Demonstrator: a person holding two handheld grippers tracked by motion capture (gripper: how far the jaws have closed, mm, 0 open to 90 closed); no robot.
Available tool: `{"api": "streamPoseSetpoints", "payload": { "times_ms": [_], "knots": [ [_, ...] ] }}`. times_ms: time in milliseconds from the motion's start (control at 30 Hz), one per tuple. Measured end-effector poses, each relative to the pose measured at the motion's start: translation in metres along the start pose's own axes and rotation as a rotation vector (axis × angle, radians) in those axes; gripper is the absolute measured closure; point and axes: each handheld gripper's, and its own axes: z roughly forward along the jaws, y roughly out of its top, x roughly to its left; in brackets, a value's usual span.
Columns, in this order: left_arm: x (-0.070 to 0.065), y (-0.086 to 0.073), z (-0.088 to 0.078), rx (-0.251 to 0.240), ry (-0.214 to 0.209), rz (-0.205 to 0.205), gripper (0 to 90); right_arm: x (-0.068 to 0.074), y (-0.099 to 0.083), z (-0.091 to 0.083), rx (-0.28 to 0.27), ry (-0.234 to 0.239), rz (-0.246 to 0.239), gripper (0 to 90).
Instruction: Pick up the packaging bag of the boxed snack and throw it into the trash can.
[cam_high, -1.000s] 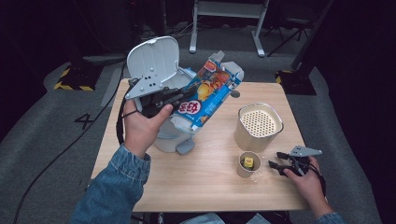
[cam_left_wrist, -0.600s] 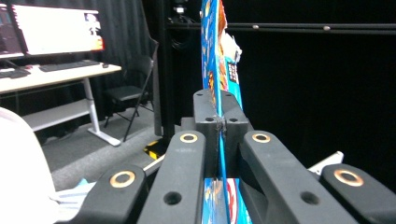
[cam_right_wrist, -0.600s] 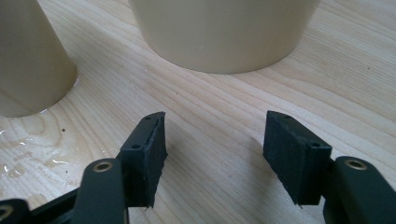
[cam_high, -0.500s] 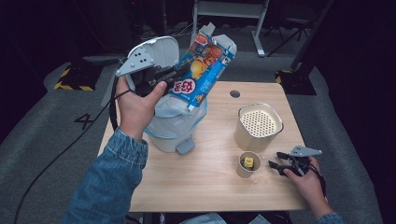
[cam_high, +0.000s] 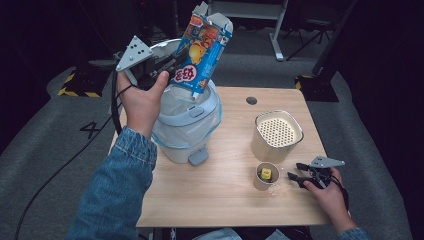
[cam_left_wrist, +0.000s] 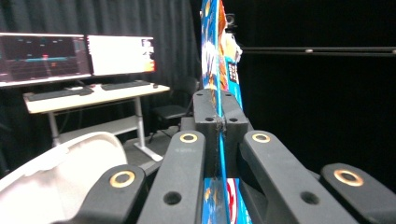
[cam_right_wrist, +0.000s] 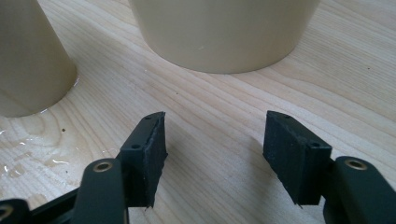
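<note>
Cardboard, a flattened blue snack carton (cam_high: 200, 55), looks light and crushable; left gripper (cam_high: 167, 62) pinches its lower panel, right gripper (cam_right_wrist: 212, 158) stands parted, empty.

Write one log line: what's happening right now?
left gripper: shut on snack box above open bin | right gripper: open, empty, on table

Looks like a lab or studio: black curtains (cam_left_wrist: 154, 28) all round, lit monitors (cam_left_wrist: 74, 56) on a far desk (cam_left_wrist: 93, 95), hazard tape (cam_high: 75, 85) on grey floor.
</note>
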Motion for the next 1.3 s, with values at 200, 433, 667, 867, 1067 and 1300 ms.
{"api": "streamPoseSetpoints", "payload": {
  "times_ms": [200,433,667,867,1067,1300],
  "knots": [
    [0.009,-0.006,0.007,0.023,0.053,0.029,88.7,0.0,0.0,0.0,0.0,0.0,-0.001,39.6],
    [0.016,-0.015,0.018,0.069,0.089,0.03,88.7,0.0,0.0,0.0,0.0,0.0,0.0,39.6],
    [0.018,-0.021,0.026,0.108,0.115,0.032,88.6,0.0,0.0,0.0,0.0,0.0,0.0,39.6],
    [0.019,-0.027,0.031,0.156,0.11,0.033,88.5,0.0,0.0,0.0,0.0,0.0,0.0,39.6],
    [0.022,-0.031,0.032,0.184,0.122,0.036,88.4,0.0,0.0,0.0,0.0,0.0,0.0,39.6],
    [0.021,-0.036,0.034,0.221,0.113,0.023,87.3,0.0,0.0,0.0,0.0,0.0,-0.001,39.5]
  ]
}}
